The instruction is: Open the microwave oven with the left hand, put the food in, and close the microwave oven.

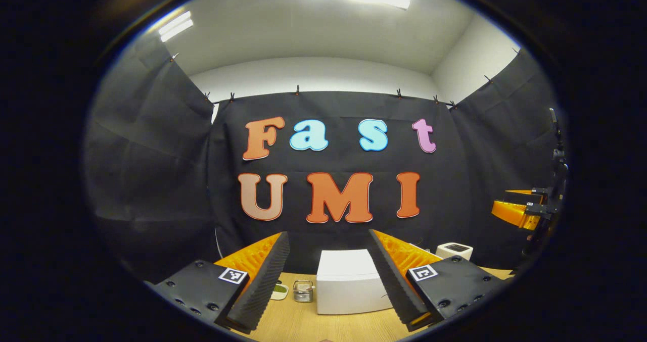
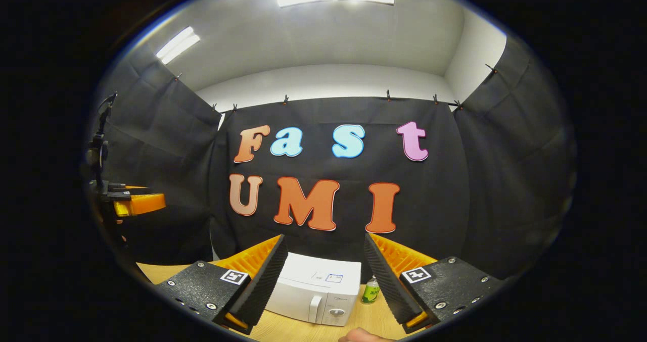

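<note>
White microwave oven (image 2: 316, 294) shut on wooden tabletop (image 1: 303, 322), left gripper (image 1: 328, 281) and right gripper (image 2: 321, 286) raised above it — fingers wide, holding nothing

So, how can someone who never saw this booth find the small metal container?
Look at the wooden table below the black cloth wall. Left of the white microwave oven stands the metal container, with a small white dish on its other side. It is the shiny, ribbed one.

recording booth | black cloth walls (image 1: 151, 180) clipped up | wood table (image 1: 298, 322) w/ microwave (image 2: 316, 294)
</note>
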A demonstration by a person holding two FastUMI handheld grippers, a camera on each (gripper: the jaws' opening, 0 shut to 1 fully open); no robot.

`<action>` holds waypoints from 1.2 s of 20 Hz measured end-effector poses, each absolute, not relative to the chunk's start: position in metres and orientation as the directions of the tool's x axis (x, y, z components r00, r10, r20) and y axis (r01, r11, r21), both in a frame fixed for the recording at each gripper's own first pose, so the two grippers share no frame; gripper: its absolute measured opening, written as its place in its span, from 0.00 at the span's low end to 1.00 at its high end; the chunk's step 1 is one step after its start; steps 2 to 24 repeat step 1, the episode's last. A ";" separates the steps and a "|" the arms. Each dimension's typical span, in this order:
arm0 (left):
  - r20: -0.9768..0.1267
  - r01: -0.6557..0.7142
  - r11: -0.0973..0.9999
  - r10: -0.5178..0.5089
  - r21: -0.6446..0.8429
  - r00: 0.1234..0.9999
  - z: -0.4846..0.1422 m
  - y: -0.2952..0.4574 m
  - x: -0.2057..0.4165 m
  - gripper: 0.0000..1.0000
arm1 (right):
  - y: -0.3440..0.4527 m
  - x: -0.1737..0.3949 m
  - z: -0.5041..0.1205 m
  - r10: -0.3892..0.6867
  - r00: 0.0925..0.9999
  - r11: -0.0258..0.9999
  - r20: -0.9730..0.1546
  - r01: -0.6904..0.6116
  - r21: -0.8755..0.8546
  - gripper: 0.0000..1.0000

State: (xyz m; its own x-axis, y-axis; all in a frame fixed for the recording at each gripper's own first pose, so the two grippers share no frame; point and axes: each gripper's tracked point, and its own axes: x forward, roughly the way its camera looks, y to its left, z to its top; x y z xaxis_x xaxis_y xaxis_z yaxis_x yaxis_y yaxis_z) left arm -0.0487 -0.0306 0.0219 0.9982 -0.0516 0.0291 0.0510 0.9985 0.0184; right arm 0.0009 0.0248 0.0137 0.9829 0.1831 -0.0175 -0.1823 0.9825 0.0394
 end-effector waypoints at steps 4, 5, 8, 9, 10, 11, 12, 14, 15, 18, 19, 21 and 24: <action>0.017 0.058 0.998 -0.058 0.009 0.998 0.019 -0.034 -0.049 0.94 | 0.024 -0.001 0.016 0.188 0.982 0.982 -0.011 -0.187 0.034 0.95; 0.017 0.058 0.998 -0.058 0.009 0.998 0.019 -0.034 -0.049 0.94 | 0.024 -0.001 0.016 0.188 0.982 0.982 -0.011 -0.187 0.034 0.95; 0.017 0.058 0.998 -0.058 0.009 0.998 0.019 -0.034 -0.049 0.94 | 0.024 -0.001 0.016 0.188 0.982 0.982 -0.011 -0.187 0.034 0.95; 0.017 0.058 0.998 -0.058 0.009 0.998 0.019 -0.034 -0.049 0.94 | 0.024 -0.001 0.016 0.188 0.982 0.982 -0.011 -0.187 0.034 0.95; 0.017 0.058 0.998 -0.058 0.009 0.998 0.019 -0.034 -0.049 0.94 | 0.024 -0.001 0.016 0.188 0.982 0.982 -0.011 -0.187 0.034 0.95; 0.017 0.058 0.998 -0.058 0.009 0.998 0.019 -0.034 -0.049 0.94 | 0.024 -0.001 0.016 0.188 0.982 0.982 -0.011 -0.187 0.034 0.95; 0.017 0.058 0.998 -0.058 0.009 0.998 0.019 -0.034 -0.049 0.94 | 0.024 -0.001 0.016 0.188 0.982 0.982 -0.011 -0.187 0.034 0.95; 0.017 0.058 0.998 -0.058 0.009 0.998 0.019 -0.034 -0.049 0.94 | 0.024 -0.001 0.016 0.188 0.982 0.982 -0.011 -0.187 0.034 0.95; 0.017 0.058 0.998 -0.058 0.009 0.998 0.019 -0.034 -0.049 0.94 | 0.024 -0.001 0.016 0.188 0.982 0.982 -0.011 -0.187 0.034 0.95; 0.017 0.058 0.998 -0.058 0.009 0.998 0.019 -0.034 -0.049 0.94 | 0.024 -0.001 0.016 0.188 0.982 0.982 -0.011 -0.187 0.034 0.95; 0.017 0.058 0.998 -0.058 0.009 0.998 0.019 -0.034 -0.049 0.94 | 0.024 -0.001 0.016 0.188 0.982 0.982 -0.011 -0.187 0.034 0.95; 0.017 0.058 0.998 -0.058 0.009 0.998 0.019 -0.034 -0.049 0.94 | 0.024 -0.001 0.016 0.188 0.982 0.982 -0.011 -0.187 0.034 0.95; 0.017 0.058 0.998 -0.058 0.009 0.998 0.019 -0.034 -0.049 0.94 | 0.024 -0.001 0.016 0.188 0.982 0.982 -0.011 -0.187 0.034 0.95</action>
